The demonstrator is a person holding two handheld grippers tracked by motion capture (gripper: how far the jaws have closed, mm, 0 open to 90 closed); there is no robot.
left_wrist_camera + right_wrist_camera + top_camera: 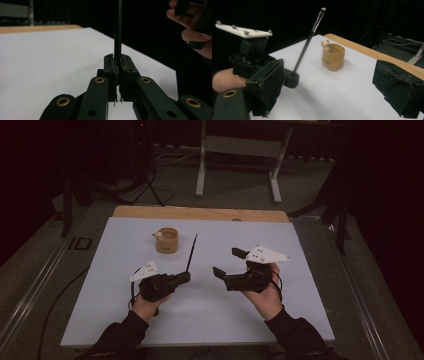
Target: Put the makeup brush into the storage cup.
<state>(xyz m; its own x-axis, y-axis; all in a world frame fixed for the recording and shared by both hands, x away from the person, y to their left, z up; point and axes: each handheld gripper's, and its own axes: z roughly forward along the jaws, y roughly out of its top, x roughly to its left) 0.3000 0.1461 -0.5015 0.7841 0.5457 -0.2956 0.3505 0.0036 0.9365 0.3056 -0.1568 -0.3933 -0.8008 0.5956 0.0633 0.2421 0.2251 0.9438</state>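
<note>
A thin black brush point(192, 251) with a pale tip points away and upward from my left gripper point(184, 277), which is shut on the handle's lower end. In the left gripper view the brush handle point(117, 30) rises straight out of the closed jaws point(119, 68). My right gripper point(229, 262) is held to the right of it, open, with nothing between its pads. The right gripper view looks between its own wide-apart jaws point(334, 92) at the left gripper point(290, 78), the slanted brush point(308, 41) and a tan cup point(333, 57).
The tan cup point(166, 240), with a small figure on its rim, stands on the white board point(225, 320) beyond the left gripper. A wooden strip point(200, 213) borders the board's far edge. A grey table frame point(240, 155) stands on the dark floor behind.
</note>
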